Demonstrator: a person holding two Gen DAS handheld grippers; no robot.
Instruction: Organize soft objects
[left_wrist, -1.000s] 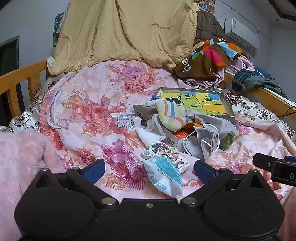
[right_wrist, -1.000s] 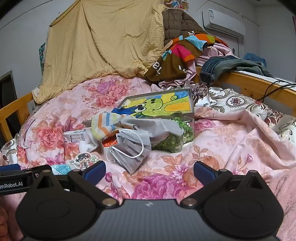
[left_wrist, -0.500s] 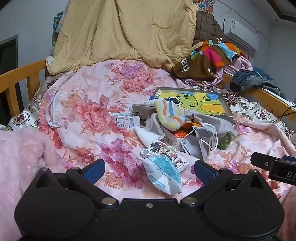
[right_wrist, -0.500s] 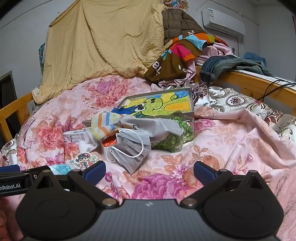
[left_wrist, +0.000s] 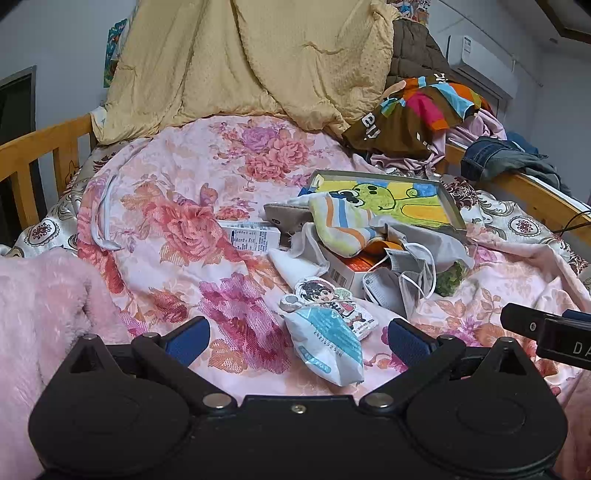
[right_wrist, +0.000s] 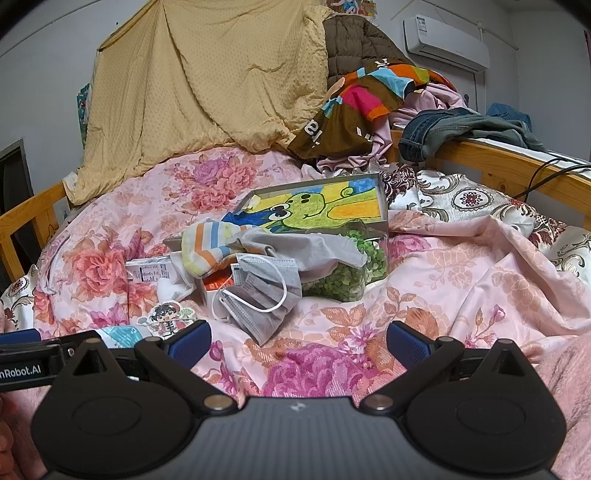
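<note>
A heap of small items lies mid-bed on the floral quilt (left_wrist: 177, 229): a striped sock (left_wrist: 340, 225) (right_wrist: 207, 251), grey face masks (left_wrist: 399, 280) (right_wrist: 262, 295), a grey cloth (right_wrist: 314, 247), a cartoon sticker (left_wrist: 325, 295) (right_wrist: 166, 312) and a white-blue packet (left_wrist: 328, 347). My left gripper (left_wrist: 297, 338) is open, its jaws on either side of the packet's near end, touching nothing. My right gripper (right_wrist: 299, 339) is open and empty over bare quilt, just short of the masks.
A framed green cartoon picture (left_wrist: 399, 199) (right_wrist: 325, 206) leans behind the heap beside a clear container of green bits (right_wrist: 343, 277). A yellow blanket (left_wrist: 240, 62) and piled clothes (right_wrist: 369, 99) fill the back. Wooden rails (right_wrist: 498, 166) border the bed. Pink fleece (left_wrist: 40, 295) lies near left.
The left gripper has drawn slightly closer to the packet; the right view is almost unchanged. Both grippers stay open.
</note>
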